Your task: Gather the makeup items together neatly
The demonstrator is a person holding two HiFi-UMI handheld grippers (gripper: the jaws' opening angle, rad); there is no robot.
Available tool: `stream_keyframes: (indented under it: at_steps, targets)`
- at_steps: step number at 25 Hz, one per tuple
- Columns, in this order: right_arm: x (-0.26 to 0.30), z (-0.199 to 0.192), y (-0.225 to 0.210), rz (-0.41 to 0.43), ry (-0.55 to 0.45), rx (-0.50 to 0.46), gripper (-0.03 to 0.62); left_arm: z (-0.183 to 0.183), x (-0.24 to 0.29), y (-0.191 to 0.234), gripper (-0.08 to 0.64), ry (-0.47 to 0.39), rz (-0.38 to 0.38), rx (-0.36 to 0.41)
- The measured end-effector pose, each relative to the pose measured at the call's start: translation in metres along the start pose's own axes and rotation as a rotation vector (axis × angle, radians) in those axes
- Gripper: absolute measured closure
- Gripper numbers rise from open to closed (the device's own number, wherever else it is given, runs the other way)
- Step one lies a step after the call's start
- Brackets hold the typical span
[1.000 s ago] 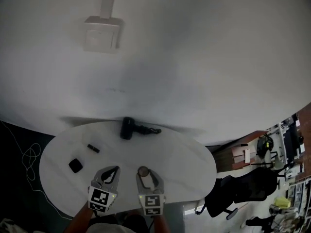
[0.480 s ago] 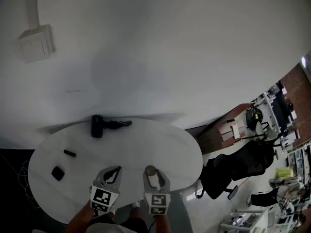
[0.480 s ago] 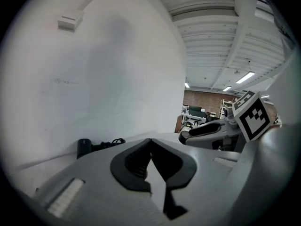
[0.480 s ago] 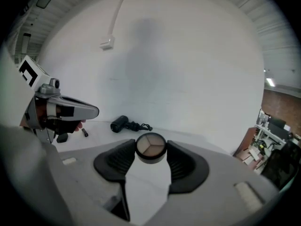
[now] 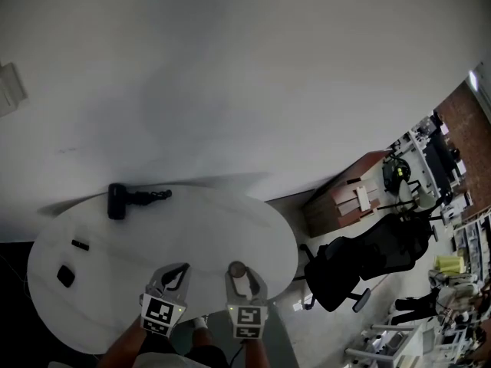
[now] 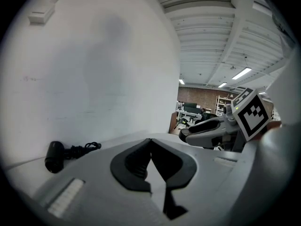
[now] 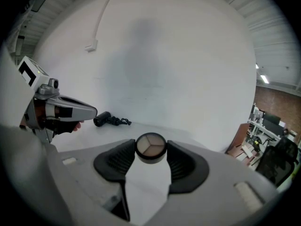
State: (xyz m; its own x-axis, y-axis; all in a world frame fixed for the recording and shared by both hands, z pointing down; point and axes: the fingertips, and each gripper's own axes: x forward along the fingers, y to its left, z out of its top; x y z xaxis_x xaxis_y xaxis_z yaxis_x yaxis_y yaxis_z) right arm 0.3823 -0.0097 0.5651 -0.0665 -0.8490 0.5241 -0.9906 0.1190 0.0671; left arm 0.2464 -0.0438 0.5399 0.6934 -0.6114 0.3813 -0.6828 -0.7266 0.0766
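— Any container here, and what's in it?

— Just one: a round compact [image 7: 151, 147]. Its face is split into three wedges of tan and beige powder. The right gripper [image 5: 238, 271] has it clamped between its jaws, out at the tips, with a pad pressed against each side. In the head view it sits at twelve o'clock of that gripper's marker cube, above the white table [image 5: 230, 228].

— And the left gripper [image 5: 175, 271]?

— Its jaws are closed tip to tip with nothing between them. It hangs just beside the right one, at that gripper's nine o'clock.

— What else is on the table?

— Seen from the left gripper, a black hair dryer [image 5: 116, 201] lies at eleven o'clock near the far rim, its cord [image 5: 149, 196] bunched up towards three o'clock of it. A small black stick [image 5: 80, 244] lies at about ten o'clock, and a square black case [image 5: 66, 275] at nine o'clock, close to the table's left rim. All three are well apart from both grippers and from each other. I can't tell what the stick or the case is.

— Anything beyond the table?

— A plain white wall [image 5: 268, 75] behind it, with a wall box [image 5: 9, 89] at the far left. From the right gripper, a black office chair [image 5: 360, 263] stands at three o'clock and a wooden desk [image 5: 345, 198] at two o'clock, both off the table's right side.
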Motion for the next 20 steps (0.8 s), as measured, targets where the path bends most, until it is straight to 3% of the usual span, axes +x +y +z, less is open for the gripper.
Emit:
stream_keyframes:
  at_steps: [8, 20]
  targets:
    - [0.028, -0.029, -0.055, 0.033, 0.038, 0.005, 0.379, -0.012, 0.055, -0.026, 0.549, 0.037, 0.034, -0.021]
    - [0.085, -0.084, -0.098, 0.089, 0.116, 0.031, 0.379, -0.048, 0.117, -0.035, 0.549, 0.109, 0.081, -0.049]
